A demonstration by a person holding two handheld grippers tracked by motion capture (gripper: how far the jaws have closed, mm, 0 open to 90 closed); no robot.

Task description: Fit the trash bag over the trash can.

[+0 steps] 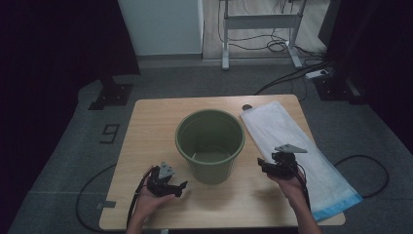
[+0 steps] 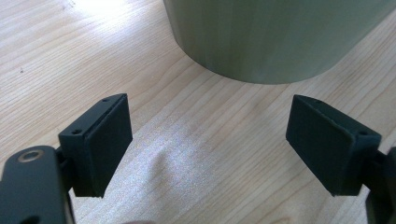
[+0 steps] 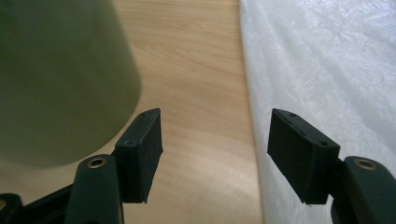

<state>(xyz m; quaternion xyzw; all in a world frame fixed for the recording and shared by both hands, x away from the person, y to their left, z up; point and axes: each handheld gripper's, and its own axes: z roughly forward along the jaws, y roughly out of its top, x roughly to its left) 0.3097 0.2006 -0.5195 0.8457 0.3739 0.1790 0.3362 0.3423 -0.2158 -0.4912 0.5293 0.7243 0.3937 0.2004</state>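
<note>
Your left gripper (image 1: pixel 181 185) sits low at about seven o'clock from the green bucket (image 1: pixel 210 144), jaws spread wide and holding nothing; in the left gripper view bare wood lies between its pads (image 2: pixel 105 144), with the bucket's wall (image 2: pixel 271 37) just ahead at twelve o'clock. Your right gripper (image 1: pixel 264 165) hangs at about four o'clock from the bucket, in the strip between it and the white plastic bag (image 1: pixel 292 146). Its jaws stand well apart and empty (the right gripper view shows only wood grain in the gap), the bucket (image 3: pixel 56 79) lying at ten o'clock of them and the bag (image 3: pixel 327 70) at two o'clock. The bucket stands upright and open near the middle of the tabletop (image 1: pixel 151 126); the bag lies flat along the tabletop's right edge, its blue-trimmed end (image 1: pixel 336 209) nearest you.
</note>
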